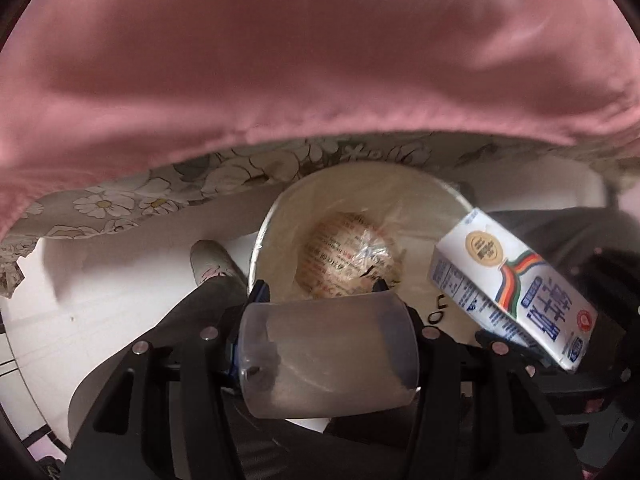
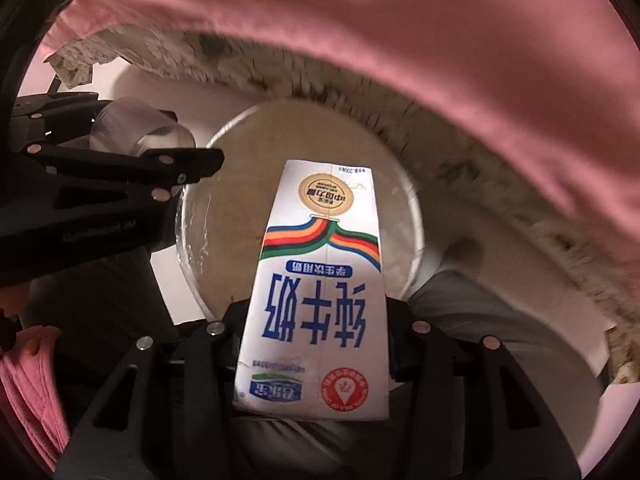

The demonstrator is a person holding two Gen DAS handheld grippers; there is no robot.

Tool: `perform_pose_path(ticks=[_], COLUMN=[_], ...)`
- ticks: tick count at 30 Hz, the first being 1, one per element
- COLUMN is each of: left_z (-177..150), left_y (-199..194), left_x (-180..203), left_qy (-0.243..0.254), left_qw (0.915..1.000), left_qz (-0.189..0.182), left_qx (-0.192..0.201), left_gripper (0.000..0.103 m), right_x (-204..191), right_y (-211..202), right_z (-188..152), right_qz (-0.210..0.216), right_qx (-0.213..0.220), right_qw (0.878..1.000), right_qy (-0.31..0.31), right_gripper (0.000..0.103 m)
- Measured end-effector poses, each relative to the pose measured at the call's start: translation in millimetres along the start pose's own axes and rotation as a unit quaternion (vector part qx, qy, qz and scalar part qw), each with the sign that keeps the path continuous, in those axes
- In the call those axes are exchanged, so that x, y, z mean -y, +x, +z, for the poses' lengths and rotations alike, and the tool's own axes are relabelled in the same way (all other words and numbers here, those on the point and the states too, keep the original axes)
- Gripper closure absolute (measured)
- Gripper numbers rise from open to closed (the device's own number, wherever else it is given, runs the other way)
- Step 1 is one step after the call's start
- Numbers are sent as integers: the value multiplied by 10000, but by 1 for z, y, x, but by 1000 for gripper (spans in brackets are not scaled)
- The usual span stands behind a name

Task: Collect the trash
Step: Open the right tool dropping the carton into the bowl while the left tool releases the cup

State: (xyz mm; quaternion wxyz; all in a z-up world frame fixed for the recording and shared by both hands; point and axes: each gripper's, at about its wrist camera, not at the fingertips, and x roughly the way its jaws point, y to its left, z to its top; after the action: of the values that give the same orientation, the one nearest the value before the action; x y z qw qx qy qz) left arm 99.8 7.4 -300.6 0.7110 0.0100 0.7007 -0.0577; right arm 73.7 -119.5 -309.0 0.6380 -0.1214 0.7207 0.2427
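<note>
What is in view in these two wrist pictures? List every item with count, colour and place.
milk carton: one, white with blue characters and rainbow stripes, held in the right tongs above the bin.
plastic cup: one, clear, lying sideways in the left tongs over the bin's near rim.
trash bin: one, cream, round, with a clear liner, on the floor below both tongs.
wrapper: one, crinkled, clear with red print, at the bottom of the bin.
floral sheet: one, grey with white daisies, hanging behind the bin.
pink cloth: one, pink, draped above the sheet.
left tongs: black, shut on the cup.
right tongs: black, shut on the carton.
</note>
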Motion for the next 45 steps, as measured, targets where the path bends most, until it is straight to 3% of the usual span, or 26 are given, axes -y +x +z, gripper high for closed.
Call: perform_pose_path(ticks=[13, 22, 32, 34, 35, 45], left_z=[13, 19, 23, 22, 22, 23], left_y=[74, 113, 143, 145, 146, 132], left_x=[-12, -8, -16, -17, -17, -20], left_qy=[-291, -319, -512, -563, -575, -595], left_qw=[9962, 9936, 9876, 9860, 9855, 9871], left_qz=[-425, -403, -643, -683, -686, -623], left_qx=[-698, -1006, -1340, -1412, -1442, -1353], left_gripper=[47, 47, 47, 43, 36, 33], right_x=[27, 42, 39, 39, 39, 32], right_y=[76, 107, 126, 127, 126, 108], right_z=[27, 38, 39, 39, 40, 40], right_qz=[643, 641, 376, 322, 340, 227], right_qx=[-1117, -1500, -1575, -1653, -1673, -1506], right_qw=[9894, 9833, 9845, 9835, 9828, 9868], right_qy=[672, 805, 669, 668, 698, 552], right_gripper=[54, 54, 53, 47, 45, 42])
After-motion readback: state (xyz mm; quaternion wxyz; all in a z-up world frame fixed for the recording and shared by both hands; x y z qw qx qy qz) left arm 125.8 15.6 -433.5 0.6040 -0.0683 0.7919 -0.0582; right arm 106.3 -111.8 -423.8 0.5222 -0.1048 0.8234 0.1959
